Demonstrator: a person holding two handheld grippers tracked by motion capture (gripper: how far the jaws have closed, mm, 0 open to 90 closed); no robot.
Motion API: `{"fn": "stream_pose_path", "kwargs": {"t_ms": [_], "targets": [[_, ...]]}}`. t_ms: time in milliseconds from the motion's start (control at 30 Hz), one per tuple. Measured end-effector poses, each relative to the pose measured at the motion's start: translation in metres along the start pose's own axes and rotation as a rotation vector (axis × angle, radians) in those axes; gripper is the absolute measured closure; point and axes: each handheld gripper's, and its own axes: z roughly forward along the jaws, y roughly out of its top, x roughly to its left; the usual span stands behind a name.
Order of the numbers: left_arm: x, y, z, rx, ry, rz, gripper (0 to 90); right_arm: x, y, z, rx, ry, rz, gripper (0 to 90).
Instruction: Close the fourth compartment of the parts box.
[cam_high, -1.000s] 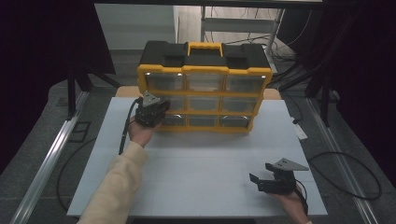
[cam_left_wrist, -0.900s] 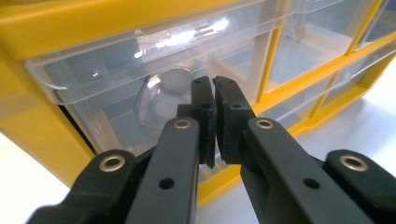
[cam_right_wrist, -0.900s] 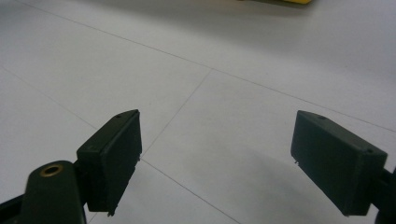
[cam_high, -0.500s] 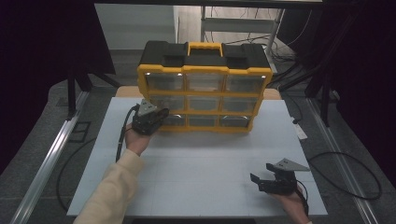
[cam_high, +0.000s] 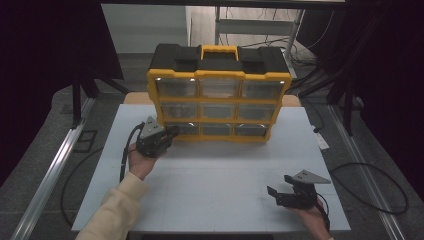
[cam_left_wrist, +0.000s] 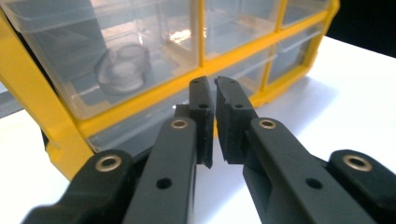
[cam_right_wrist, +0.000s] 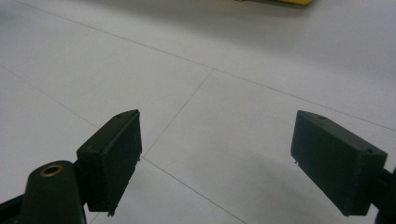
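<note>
White tabletop (cam_high: 215, 185) carries a yellow-and-black drawer organizer (cam_high: 218, 95) at its far edge; dark curtains and grey floor surround it. Left gripper (cam_left_wrist: 214, 100), jaws nearly closed, sits at the organizer's lower-left drawers. Right gripper (cam_right_wrist: 215, 154) gapes wide over bare tabletop.

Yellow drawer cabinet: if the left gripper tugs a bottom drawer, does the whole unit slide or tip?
The cabinet stands tall on a narrow base on the smooth white table, so it could slide. The clear drawers look mostly empty, so it is probably light. A low pull by the left gripper seems unlikely to tip it.
</note>
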Motion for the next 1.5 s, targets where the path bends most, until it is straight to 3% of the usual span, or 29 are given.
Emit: {"fn": "stream_pose_path", "kwargs": {"t_ms": [100,233,467,600,1000,1500], "targets": [[-0.004,-0.004,-0.008,-0.01,-0.018,0.001,75.9,0.0,0.0,0.0,0.0,0.001,0.0,17.2],[-0.011,-0.011,-0.019,-0.016,-0.021,-0.004,59.0,0.001,0.0,0.0,0.001,0.002,-0.001,17.2],[-0.017,-0.023,-0.031,0.023,-0.049,-0.022,31.8,0.001,0.0,0.0,-0.005,0.003,-0.002,17.1],[-0.02,-0.034,-0.036,0.043,-0.086,-0.024,23.2,0.001,0.001,-0.002,-0.023,0.004,-0.005,17.1],[-0.022,-0.065,-0.049,0.067,-0.114,-0.052,19.8,0.002,0.002,-0.004,-0.068,0.033,-0.001,17.1],[-0.021,-0.097,-0.059,0.124,-0.115,-0.08,19.3,0.002,0.002,-0.004,-0.065,0.044,-0.004,16.9]]}}
